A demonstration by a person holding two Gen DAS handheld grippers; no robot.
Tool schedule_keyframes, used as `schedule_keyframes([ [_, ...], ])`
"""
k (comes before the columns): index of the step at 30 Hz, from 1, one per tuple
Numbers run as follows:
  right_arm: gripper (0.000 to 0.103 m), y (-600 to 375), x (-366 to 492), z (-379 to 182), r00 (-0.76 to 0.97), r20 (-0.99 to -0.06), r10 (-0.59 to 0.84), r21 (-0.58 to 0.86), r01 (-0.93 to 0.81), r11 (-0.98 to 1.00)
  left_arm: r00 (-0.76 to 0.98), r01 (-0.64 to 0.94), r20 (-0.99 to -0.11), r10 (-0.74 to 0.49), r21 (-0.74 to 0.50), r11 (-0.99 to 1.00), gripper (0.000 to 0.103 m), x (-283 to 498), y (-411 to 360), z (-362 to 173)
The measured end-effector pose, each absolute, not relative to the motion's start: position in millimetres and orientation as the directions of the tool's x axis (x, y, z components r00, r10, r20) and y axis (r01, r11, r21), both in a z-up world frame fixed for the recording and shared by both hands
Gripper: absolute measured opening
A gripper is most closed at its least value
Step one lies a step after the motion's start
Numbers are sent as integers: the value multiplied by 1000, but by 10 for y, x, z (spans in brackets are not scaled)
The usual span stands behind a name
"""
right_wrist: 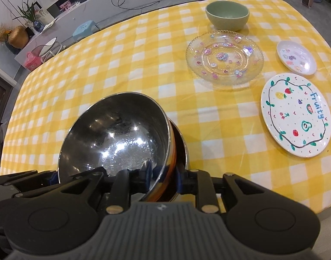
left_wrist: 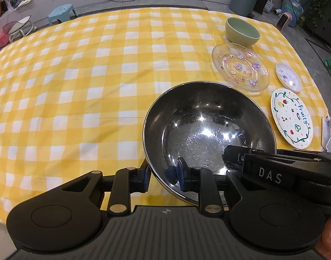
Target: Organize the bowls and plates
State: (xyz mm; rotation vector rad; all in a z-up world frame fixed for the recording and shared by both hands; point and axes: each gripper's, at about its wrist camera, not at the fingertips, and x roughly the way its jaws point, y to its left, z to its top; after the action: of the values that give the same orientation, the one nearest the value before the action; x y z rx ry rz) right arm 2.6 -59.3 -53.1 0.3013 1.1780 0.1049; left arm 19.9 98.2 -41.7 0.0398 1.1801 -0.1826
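Item count on the yellow-and-white checked tablecloth (right_wrist: 122, 65):

Bowls: two. One stainless steel bowl (right_wrist: 117, 134), one green ceramic bowl (right_wrist: 227, 15).

Plates: three. One clear glass plate with coloured decals (right_wrist: 225, 57), one white plate lettered "Fruity" (right_wrist: 295, 114), one small white saucer with printed figures (right_wrist: 296, 57).

A further dark rim (right_wrist: 180, 138) shows under the steel bowl; its kind cannot be determined.

Grippers: two.

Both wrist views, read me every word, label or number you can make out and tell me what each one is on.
"Fruity": blue hand lettering on the white fruit plate.
"DAS": white letters on the right gripper, seen from the left wrist view.
Pictures on the small white plate and clear glass plate carry no readable words.
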Motion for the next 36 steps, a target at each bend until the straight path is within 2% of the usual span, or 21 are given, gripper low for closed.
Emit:
schedule_keyframes([
  [5,26,-609,24,-511,392,-887,244,297,80,951,373,159,-920,-120,-64,985,28,206,973,-408],
  [18,26,-630,16,-412,403,-885,233,282,66,957,405,141,-906,-120,-68,988,28,231,1033,-311],
  [23,36,-598,-9,-347,410,-889,204,241,40,970,399,143,-909,-123,-70,987,28,231,1024,-327],
  [28,35,-608,-21,-313,425,-892,156,183,23,983,400,142,-908,-128,-77,987,28,226,1027,-323],
  [29,34,-618,-17,-318,426,-892,153,180,22,983,401,142,-907,-129,-78,987,28,222,1028,-320],
  [30,22,-627,-17,-321,431,-890,150,177,22,984,402,143,-906,-131,-79,987,28,220,1032,-316],
  [32,7,-636,-13,-340,433,-889,150,174,16,985,405,143,-905,-132,-80,987,30,213,1043,-305],
  [36,8,-653,19,-407,416,-896,156,180,19,984,408,136,-904,-129,-80,988,30,221,1071,-291],
])
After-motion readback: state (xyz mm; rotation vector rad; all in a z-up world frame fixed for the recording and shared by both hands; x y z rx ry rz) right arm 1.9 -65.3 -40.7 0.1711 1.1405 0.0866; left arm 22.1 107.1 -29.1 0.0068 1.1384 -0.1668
